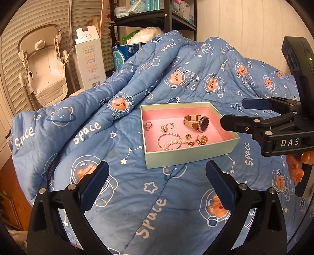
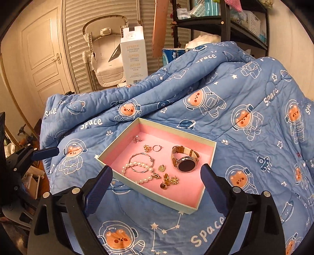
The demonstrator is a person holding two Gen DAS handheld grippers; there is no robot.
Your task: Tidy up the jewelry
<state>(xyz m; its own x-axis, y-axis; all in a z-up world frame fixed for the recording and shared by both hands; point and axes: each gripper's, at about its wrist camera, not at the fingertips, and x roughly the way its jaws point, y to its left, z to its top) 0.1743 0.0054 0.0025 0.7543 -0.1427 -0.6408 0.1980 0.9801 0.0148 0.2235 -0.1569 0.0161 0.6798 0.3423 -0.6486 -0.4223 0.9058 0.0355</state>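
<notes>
- Quilt [image 1: 137,192]: blue bedcover printed with astronaut bears, stars and planets; the word "Space" repeats across it in white. It carries everything below.
- Shelving unit [image 1: 168,17]: dark metal frame behind the quilt, holding packets and baskets whose print is too small to read.
- Carton [image 1: 90,60]: tall white box standing behind the quilt, with orange label bands and a barcode at its lower edge; the characters cannot be made out.
- Jewelry box [image 2: 193,210]: shallow open tray, pale green outside, pink lining, lying flat on the quilt between the two grippers.
- Right gripper [image 2: 156,179]: both blue-padded fingers spread wide, holding nothing, poised just over the near edge of the jewelry box. In the left wrist view its body reads "DAS".
- Left gripper [image 1: 157,177]: fingers likewise spread wide and empty, hovering above the quilt just short of the box.
- Watch [image 2: 184,158]: round dark face, metal case, cream strap; it lies on its side in the box, apart from the other pieces.
- Pearl bracelet [image 2: 137,172]: white beads with a gold clasp, overlapping a large hoop [image 2: 140,162].
- Small gold pieces [image 2: 168,181]: several charms and earrings, clustered near the bracelet; a ring [image 2: 136,138] lies near the far corner.
</notes>
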